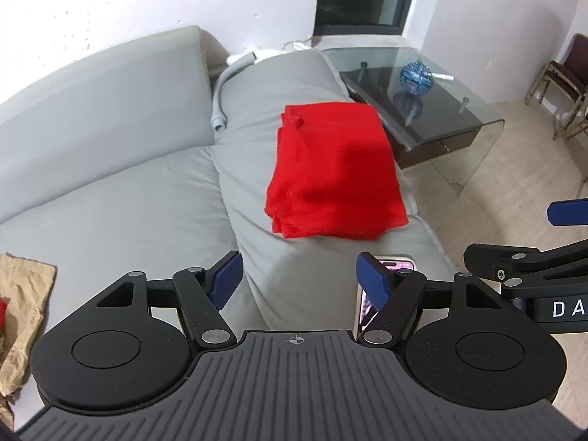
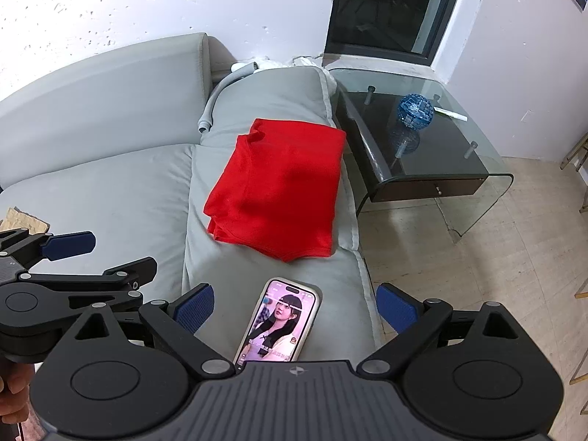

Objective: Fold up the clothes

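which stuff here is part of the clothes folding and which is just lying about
Part of the job:
- red garment, folded on the grey sofa
- left tongs and right tongs, both open and empty

Just lying about:
- phone, screen lit
- blue ball on the glass table
- grey hose

grey sofa [image 2: 110, 191] with raised cushion; grey hose [image 2: 217, 99] lying in the gap by the backrest. phone [image 2: 279, 321] with lit screen, face up on the sofa cushion near its front edge. glass side table [image 2: 474, 183] beside the sofa over a dark drawer unit; blue faceted ball [image 2: 414, 109] on the glass, white pen-like item [image 2: 450, 114] just beside it. tan crumpled paper [image 1: 22, 294] on the sofa seat. dark window [image 2: 389, 7]; chair [image 1: 566, 77] by the wall; pale tiled floor [image 2: 477, 275].
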### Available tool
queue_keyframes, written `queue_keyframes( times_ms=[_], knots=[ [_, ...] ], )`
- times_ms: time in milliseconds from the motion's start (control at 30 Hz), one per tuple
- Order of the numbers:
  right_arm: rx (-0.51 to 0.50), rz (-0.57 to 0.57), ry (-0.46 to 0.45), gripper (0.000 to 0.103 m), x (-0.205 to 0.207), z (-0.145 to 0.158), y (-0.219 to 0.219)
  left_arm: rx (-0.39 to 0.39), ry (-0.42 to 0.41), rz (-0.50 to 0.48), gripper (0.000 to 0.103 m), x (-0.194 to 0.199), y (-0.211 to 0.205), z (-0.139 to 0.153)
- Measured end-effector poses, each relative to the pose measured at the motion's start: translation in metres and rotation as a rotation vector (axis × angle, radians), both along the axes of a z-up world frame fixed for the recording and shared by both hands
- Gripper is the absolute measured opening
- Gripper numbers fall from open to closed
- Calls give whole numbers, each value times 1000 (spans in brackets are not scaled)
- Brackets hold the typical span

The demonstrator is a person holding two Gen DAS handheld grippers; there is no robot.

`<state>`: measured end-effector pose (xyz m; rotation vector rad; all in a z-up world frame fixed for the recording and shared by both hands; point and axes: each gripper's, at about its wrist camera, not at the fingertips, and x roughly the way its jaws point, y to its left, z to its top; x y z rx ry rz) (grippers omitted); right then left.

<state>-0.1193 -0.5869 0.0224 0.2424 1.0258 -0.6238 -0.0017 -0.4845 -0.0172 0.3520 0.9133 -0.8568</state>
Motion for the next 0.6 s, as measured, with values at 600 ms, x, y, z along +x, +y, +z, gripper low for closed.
queue_keyframes(
  times_ms=[600],
  knots=[
    [1, -1, 3, 96, 0, 2, -1, -4, 7, 2, 72, 1, -1, 0]
  ],
)
